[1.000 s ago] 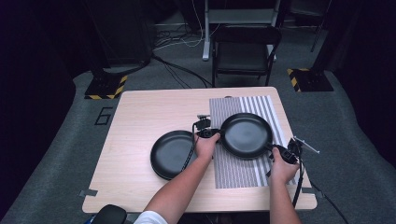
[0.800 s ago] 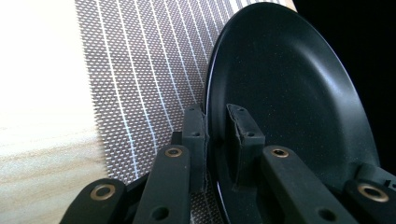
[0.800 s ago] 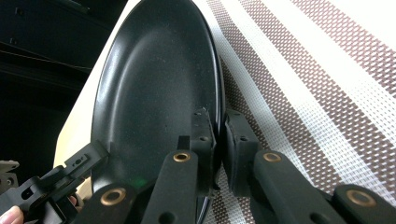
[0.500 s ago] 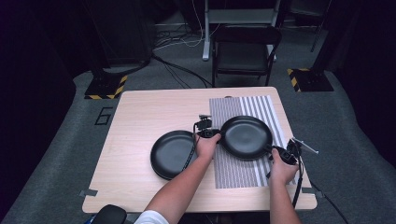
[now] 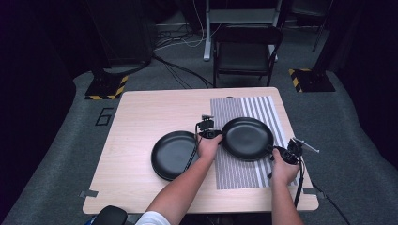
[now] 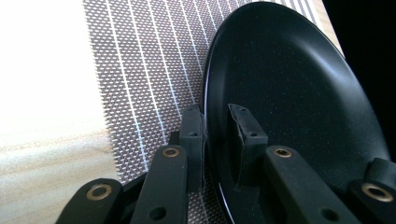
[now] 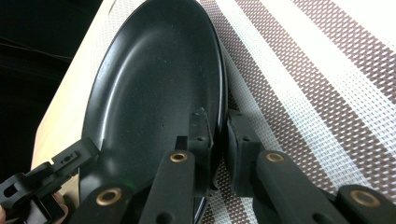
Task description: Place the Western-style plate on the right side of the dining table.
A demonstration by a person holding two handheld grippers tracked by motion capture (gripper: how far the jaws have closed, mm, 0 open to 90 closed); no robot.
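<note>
On the worktop point(image 5: 141, 140) the plate point(image 5: 247, 138) lies over the striped mat point(image 5: 239, 168), between left tongs point(image 5: 212, 135) and right tongs point(image 5: 280, 153), both clamped on opposite rims

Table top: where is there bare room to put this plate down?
The striped mat is bare beyond the held plate, toward the chair. The wooden table is bare beyond the second plate. It is crowded between the plates, where the left gripper sits, and at the right gripper.
</note>
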